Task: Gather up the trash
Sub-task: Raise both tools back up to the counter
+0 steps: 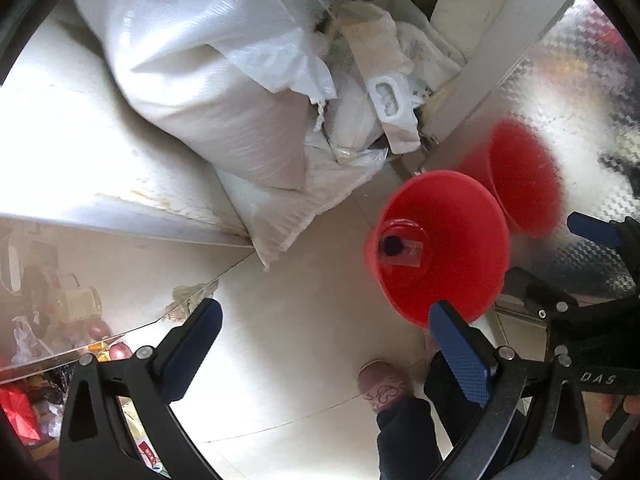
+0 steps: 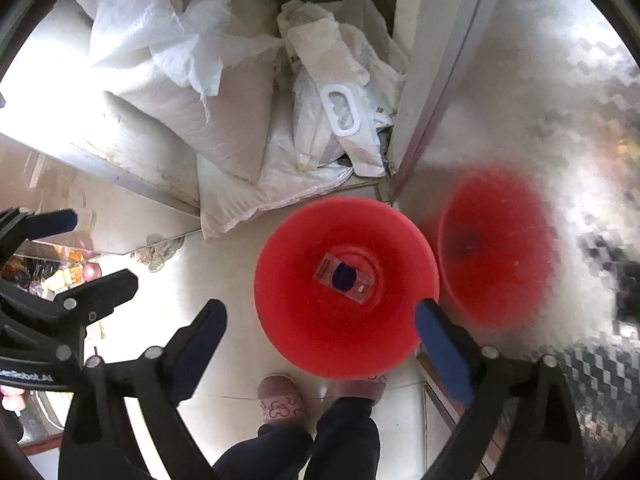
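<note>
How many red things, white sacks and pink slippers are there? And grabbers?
Red bucket: 1 (the second red shape is its reflection in the shiny door)
Clear packet with a dark disc in the bucket: 1
Big white woven sacks: 2
Pink slippers: 2
Grabbers: 2, the left gripper and the right gripper, both open
Total: 8

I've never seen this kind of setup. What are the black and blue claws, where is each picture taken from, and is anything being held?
There is no robot. A person holds a two-fingered hand tool in each hand, with a wide-angle camera on each looking along its jaws. One picture is from the left gripper, the other from the right gripper. Both look down at a tiled floor. On it stand a red bin with a small clear packet inside, and white sacks behind. The person's slippers show below. Both jaws are open, holding nothing.
</note>
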The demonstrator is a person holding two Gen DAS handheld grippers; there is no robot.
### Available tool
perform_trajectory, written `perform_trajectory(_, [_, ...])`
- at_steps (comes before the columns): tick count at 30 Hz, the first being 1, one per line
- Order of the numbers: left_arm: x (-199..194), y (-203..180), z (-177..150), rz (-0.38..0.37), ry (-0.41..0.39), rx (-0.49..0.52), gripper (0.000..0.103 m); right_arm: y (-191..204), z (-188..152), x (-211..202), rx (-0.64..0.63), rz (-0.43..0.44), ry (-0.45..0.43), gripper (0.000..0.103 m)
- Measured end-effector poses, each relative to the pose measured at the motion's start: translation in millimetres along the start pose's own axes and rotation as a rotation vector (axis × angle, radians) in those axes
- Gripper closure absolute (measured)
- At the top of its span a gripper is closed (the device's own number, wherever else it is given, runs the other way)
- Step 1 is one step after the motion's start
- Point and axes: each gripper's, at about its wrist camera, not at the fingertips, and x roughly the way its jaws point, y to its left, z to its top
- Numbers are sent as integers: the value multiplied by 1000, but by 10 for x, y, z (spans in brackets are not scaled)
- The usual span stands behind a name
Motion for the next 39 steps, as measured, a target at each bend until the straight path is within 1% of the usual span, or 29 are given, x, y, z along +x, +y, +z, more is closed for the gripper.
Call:
perform_trajectory(2, [-127,28,-49,-6,-15,-17,0,13,-24,-105,6,-2,-20,2])
perform_trajectory(5, [-406,68,-124,5,-36,-33,0,60,-55,-310,3,0,-34,2])
perform_trajectory(8, [-823,118,-225,15,-70,-67,0,140,-71,-611,-12,-4,-56,2])
perform_trajectory(11, [-1393,177,-329,35,-119,-95,0,232,-73,-1010,-14,0,-62,2])
perform_trajectory(13, [-1787,216,-370,43,-155,-102,0,304,-64,-1345,-19,-6,-85,2])
perform_trajectory(15, [-2232,246,-423,50,-200,-106,0,417,-48,-1717,-46,-49,-119,2])
perform_trajectory(16, [-2442,259,-447,50,-218,-110,0,472,-29,-1917,-56,-50,-136,2])
perform_trajectory(22, [-3716,311,-563,41,-346,-155,0,705,29,-3205,-94,10,-260,1])
perform_trajectory(27, [-4524,177,-559,102,-446,-132,0,782,36,-4112,-124,5,-373,1])
perform_trajectory(30, [-4889,83,-531,79,-514,-92,0,744,29,-4506,-134,-8,-417,1])
perform_trajectory(32, [-5090,14,-484,11,-553,-66,0,707,8,-4685,-142,-55,-435,1])
perform_trajectory(33, [-5127,-40,-432,-21,-564,-53,0,679,-3,-4752,-139,-74,-444,1])
perform_trajectory(34, [-5181,-93,-390,-37,-573,-41,0,632,-26,-4823,-125,-86,-458,1])
perform_trajectory(35, [-5241,-155,-344,-38,-581,-27,0,579,-51,-4887,-107,-96,-476,1])
perform_trajectory(37, [-5315,-308,-240,-16,-594,12,0,445,-74,-4978,-89,-131,-507,1])
perform_trajectory(39, [-5361,-442,-105,-13,-602,54,0,295,-101,-5124,-63,-158,-558,1])
